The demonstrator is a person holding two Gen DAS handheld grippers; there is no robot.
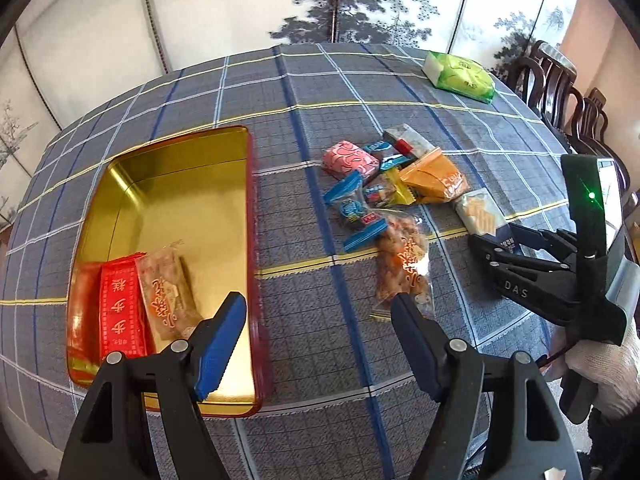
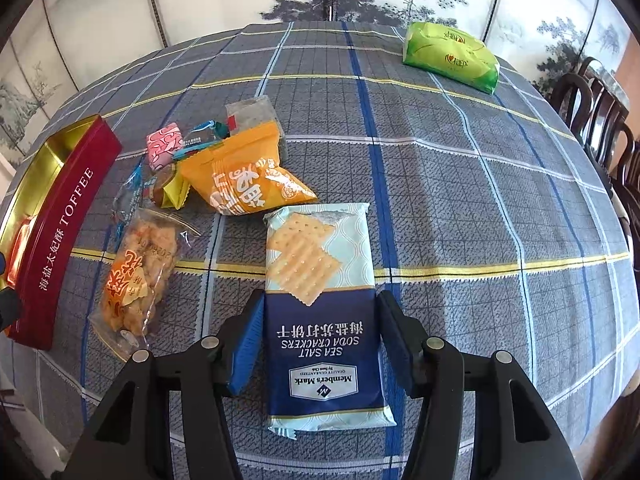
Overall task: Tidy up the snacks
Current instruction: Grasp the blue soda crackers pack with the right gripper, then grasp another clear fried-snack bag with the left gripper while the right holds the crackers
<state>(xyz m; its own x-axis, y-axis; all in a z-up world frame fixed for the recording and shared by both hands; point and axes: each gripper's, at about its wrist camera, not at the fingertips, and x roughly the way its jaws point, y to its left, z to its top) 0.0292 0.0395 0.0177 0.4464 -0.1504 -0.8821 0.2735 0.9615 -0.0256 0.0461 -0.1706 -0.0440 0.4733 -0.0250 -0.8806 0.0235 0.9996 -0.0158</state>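
A red toffee tin (image 1: 172,200) with a gold inside lies open on the plaid tablecloth; it also shows in the right wrist view (image 2: 68,216). A red packet (image 1: 120,312) and a clear snack packet (image 1: 168,296) lie in it. My left gripper (image 1: 320,320) is open and empty, over the tin's right wall. A pile of snacks (image 1: 384,184) lies to the right. My right gripper (image 2: 320,332) is open, its fingers on either side of a soda cracker pack (image 2: 316,288) that lies flat on the cloth. A clear fried-snack bag (image 2: 136,272) lies left of it.
A green tissue pack (image 2: 452,56) lies at the far right of the table. An orange bag (image 2: 244,180) and small wrapped sweets (image 2: 164,148) sit in the pile. Dark wooden chairs (image 2: 600,116) stand along the right edge. A painted folding screen stands behind the table.
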